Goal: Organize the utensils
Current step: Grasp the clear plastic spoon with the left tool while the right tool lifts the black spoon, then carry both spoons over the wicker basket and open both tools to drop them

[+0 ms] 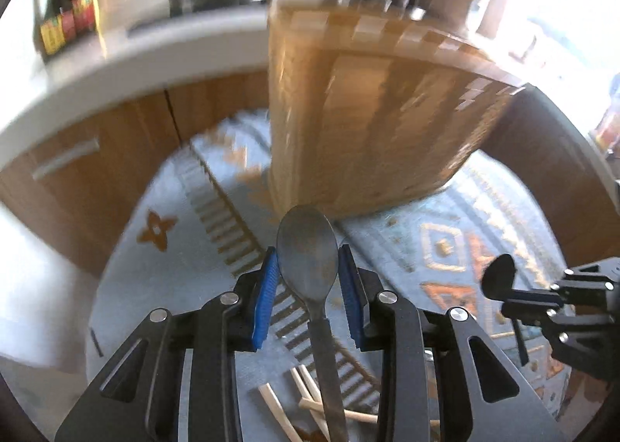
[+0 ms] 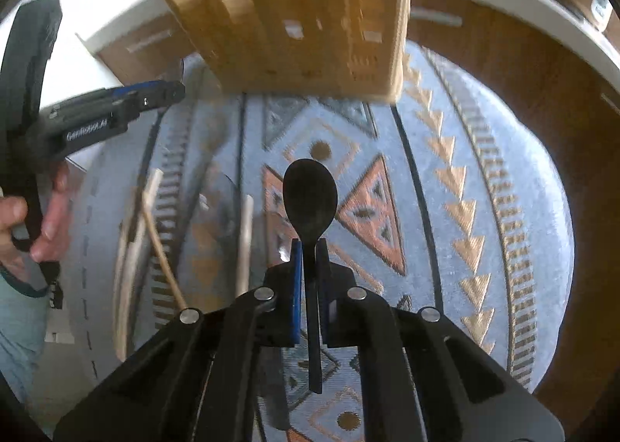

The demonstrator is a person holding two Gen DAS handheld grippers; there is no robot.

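While both our tools hang over the patterned cloth (image 2: 445, 178), our right tool (image 2: 310, 248) pinches the neck of a black spoon (image 2: 309, 192), bowl forward. Our left tool (image 1: 309, 271) stands part open around a grey spoon (image 1: 308, 252); whether its pads touch the bowl we cannot tell. Ahead stands a wooden box (image 1: 372, 120). Chopsticks (image 1: 310, 403) lie on the cloth below.
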